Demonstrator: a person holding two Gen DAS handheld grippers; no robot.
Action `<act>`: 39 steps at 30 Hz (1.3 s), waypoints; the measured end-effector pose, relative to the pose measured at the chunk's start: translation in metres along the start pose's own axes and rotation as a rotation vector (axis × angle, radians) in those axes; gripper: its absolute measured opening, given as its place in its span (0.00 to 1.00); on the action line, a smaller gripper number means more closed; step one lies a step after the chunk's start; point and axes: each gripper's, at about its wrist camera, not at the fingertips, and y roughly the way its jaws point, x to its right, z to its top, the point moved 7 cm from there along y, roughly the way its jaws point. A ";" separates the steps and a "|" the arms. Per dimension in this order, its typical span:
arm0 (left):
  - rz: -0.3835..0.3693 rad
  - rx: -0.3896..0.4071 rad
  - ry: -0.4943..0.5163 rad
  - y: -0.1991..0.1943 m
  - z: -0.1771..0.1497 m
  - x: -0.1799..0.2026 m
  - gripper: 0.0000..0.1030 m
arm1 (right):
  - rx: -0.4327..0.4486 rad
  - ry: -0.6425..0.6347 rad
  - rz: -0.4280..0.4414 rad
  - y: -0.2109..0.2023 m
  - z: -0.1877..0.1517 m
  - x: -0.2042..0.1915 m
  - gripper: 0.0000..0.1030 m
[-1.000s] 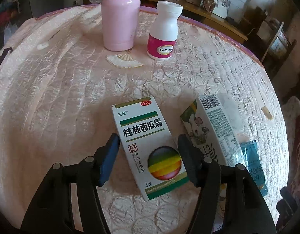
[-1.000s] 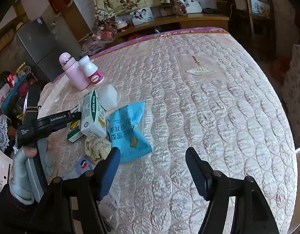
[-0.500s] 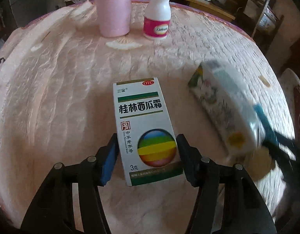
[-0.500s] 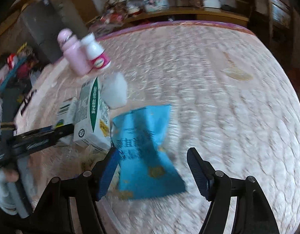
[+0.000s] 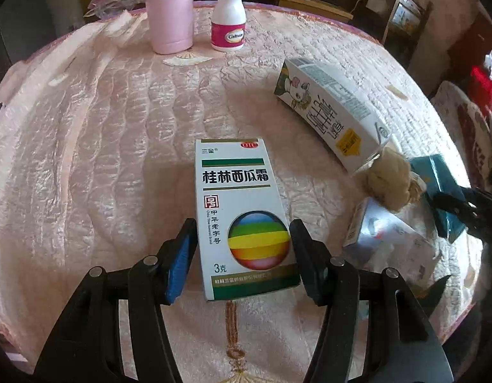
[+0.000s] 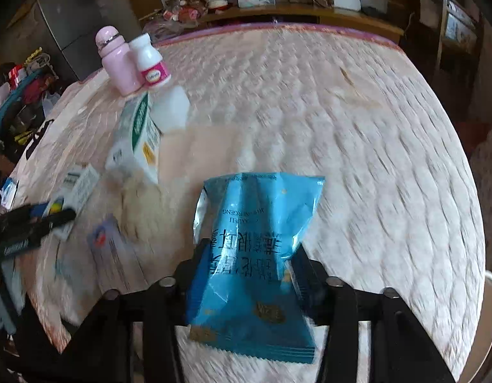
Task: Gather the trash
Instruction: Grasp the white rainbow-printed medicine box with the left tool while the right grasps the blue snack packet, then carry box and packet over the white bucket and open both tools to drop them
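Note:
A white medicine box (image 5: 236,191) with a rainbow ball print sits between the pads of my left gripper (image 5: 242,226), which is shut on its two long sides over the pink quilted table cover (image 5: 86,146). My right gripper (image 6: 249,249) has a blue snack bag (image 6: 258,207) between its jaws. They are closing, and the bag creases where the pads press it. A milk carton (image 5: 332,111) lies on its side to the right of the box, with a beige crumpled tissue (image 5: 386,182) and a small pale packet (image 5: 383,236) near it.
A pink bottle (image 5: 171,12) and a white pill bottle (image 5: 228,19) stand at the table's far edge. A cloudy plastic cup (image 6: 169,108) stands by the carton. Shelves with photo frames and a chair (image 5: 402,16) lie beyond the table.
My left gripper carried the medicine box to the left, away from the carton. My right gripper dropped onto the blue bag and its jaws narrowed on it.

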 end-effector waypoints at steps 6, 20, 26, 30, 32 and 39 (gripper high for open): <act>0.020 0.010 -0.087 0.014 0.012 -0.011 0.56 | 0.031 0.029 -0.007 -0.006 -0.017 0.006 0.67; -0.021 0.129 -0.015 -0.047 0.019 0.021 0.48 | 0.149 0.009 -0.042 -0.045 -0.023 0.010 0.48; -0.111 0.169 0.090 -0.082 0.022 0.099 0.48 | 0.211 0.032 -0.063 -0.086 -0.029 0.023 0.48; -0.160 0.176 0.141 -0.091 0.021 0.150 0.48 | 0.242 0.047 -0.101 -0.112 -0.037 0.039 0.48; -0.189 0.172 0.169 -0.096 0.019 0.180 0.48 | 0.253 0.060 -0.125 -0.124 -0.044 0.051 0.48; -0.270 0.172 0.272 -0.100 0.012 0.273 0.48 | 0.290 0.139 -0.213 -0.165 -0.078 0.107 0.48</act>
